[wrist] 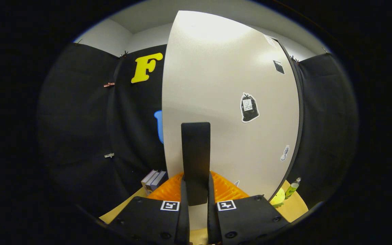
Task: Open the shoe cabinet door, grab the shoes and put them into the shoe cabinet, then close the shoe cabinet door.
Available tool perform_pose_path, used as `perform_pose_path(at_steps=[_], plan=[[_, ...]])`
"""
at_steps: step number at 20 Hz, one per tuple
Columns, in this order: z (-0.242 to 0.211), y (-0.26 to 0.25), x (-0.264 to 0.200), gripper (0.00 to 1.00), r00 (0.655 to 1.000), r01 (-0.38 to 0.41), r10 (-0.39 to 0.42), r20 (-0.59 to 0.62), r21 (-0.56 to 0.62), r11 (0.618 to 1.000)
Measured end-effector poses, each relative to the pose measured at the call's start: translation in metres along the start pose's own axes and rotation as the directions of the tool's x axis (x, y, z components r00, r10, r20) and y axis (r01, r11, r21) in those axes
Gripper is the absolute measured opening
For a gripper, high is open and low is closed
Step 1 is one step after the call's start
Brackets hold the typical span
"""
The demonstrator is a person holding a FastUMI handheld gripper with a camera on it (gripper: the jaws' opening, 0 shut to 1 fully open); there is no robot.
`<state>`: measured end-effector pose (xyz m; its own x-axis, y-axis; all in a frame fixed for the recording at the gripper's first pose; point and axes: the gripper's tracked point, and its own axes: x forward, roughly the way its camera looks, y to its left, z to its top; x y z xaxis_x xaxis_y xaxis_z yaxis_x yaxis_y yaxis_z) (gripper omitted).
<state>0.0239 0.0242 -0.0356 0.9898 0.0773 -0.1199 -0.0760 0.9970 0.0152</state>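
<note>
In the gripper view, we see the hand-held gripper (196, 200) with its two black fingers drawn close together around a tall black upright handle (196, 160), both fingers appearing to press on its lower end, so we judge it clamped on that handle. The handle stands against the large off-white flat cabinet door (216, 102), which rises just beyond the fingers and carries a few small stickers. Directly behind the handle's base lies an orange ribbed object (226, 190), touching or nearly touching the door's foot; we cannot tell what it is. It sits on a light yellowish tabletop (294, 207). Toward the table's left edge stand a few grey-spined books (153, 180); by the right edge, past the door, are a yellow rounded object (278, 197) and a small green bottle (293, 189). We cannot make out the shoes from here, nor the cabinet's inside. We judge the door step to be in hand. The risk is that the narrow grip slips off the handle if the pull runs off the door's swing arc, or that the swinging door sweeps the orange object or knocks the bottle over.
</note>
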Motion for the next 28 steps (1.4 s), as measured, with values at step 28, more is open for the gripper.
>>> perform_pose_path(at_steps=[28], plan=[[0.005, -0.225, -0.158, 0.24, 1.0, -0.019, 0.02, -0.015, 0.016, 1.0]])
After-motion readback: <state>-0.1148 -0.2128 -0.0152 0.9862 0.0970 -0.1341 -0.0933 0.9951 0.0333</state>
